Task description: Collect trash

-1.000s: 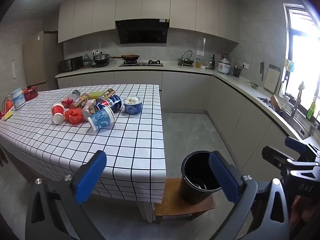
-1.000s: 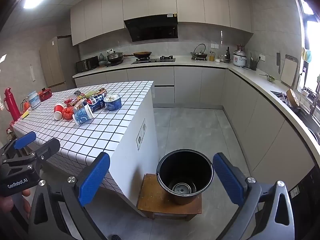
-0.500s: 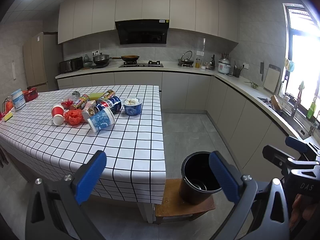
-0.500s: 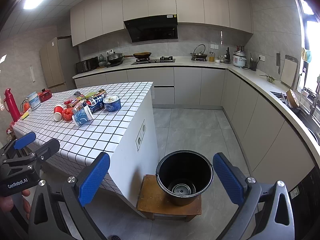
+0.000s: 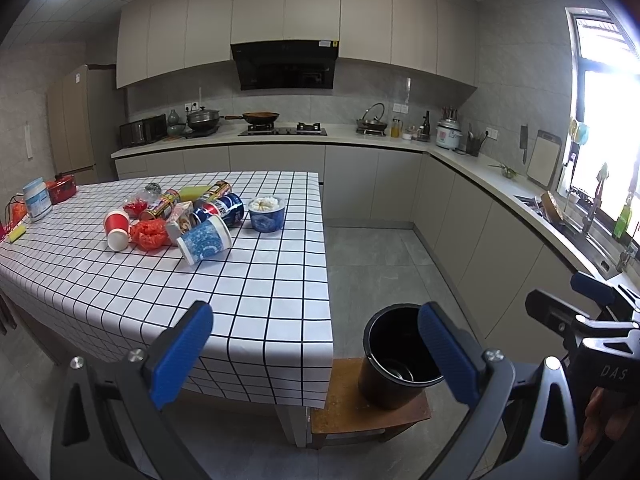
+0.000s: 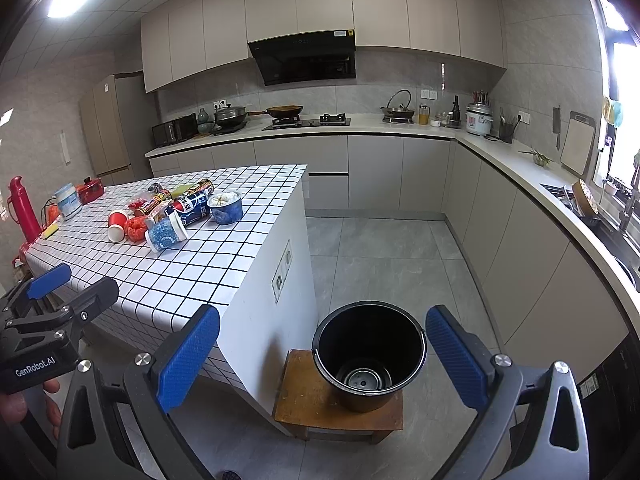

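A heap of trash lies on the checked table [image 5: 256,280]: a blue patterned cup [image 5: 205,239] on its side, a red paper cup [image 5: 117,229], a crumpled red bag [image 5: 151,233], several cans [image 5: 219,208] and a blue bowl [image 5: 266,213] with white food. A black bucket [image 6: 369,354] stands on a low wooden stool [image 6: 308,408] beside the table. My left gripper [image 5: 314,352] is open and empty, well short of the trash. My right gripper [image 6: 323,356] is open and empty above the bucket. Each gripper shows at the edge of the other's view.
A white tub [image 5: 37,199], a red box [image 5: 61,188] and a red flask [image 6: 23,208] sit at the table's far left. Counters with cookware line the back wall and right side, with a sink [image 5: 576,224] under the window. Grey floor [image 6: 384,248] lies between.
Both views have crept slightly forward and upward; the trash, bucket and grippers' openings look unchanged.
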A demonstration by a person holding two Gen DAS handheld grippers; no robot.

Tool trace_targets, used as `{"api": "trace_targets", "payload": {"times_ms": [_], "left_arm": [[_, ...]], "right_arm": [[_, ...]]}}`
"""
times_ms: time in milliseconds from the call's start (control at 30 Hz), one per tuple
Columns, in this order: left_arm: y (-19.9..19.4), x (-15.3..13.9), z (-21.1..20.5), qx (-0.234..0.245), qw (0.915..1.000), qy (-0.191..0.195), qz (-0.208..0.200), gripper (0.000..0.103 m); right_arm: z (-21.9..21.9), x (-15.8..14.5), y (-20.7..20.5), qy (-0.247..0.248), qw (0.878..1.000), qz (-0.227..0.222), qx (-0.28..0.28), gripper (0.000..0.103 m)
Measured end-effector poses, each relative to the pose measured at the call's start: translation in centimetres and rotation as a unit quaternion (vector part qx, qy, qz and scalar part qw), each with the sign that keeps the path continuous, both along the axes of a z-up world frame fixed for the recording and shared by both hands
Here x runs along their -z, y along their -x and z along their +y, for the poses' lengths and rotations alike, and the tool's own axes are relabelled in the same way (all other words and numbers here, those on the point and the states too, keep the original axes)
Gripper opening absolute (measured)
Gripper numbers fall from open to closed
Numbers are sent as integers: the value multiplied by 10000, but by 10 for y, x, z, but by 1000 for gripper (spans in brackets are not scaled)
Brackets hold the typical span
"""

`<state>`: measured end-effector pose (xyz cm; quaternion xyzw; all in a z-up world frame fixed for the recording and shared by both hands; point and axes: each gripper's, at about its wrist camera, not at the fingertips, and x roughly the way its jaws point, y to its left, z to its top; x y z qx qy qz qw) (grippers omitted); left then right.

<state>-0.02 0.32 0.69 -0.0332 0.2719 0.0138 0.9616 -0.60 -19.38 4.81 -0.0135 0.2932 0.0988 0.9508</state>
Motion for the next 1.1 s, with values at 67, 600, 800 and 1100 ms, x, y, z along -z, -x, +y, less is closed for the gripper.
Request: {"api": "trace_targets", "payload": {"times_ms": [67, 600, 800, 1100], "left_arm": [[0, 0, 0, -2, 10000, 0, 0, 103], [2, -1, -2, -11, 10000, 3, -12, 103], [2, -1, -2, -19, 10000, 11, -13, 103], [2, -1, -1, -25, 10000, 16, -12, 103]], "right_arm": [[0, 0, 0, -1, 10000, 2, 3, 103], [-1, 0, 3, -2, 10000, -23, 24, 103], [-2, 0, 4, -8, 10000, -37, 30, 103], [-2, 0, 4, -3, 10000, -41, 24, 103]]}}
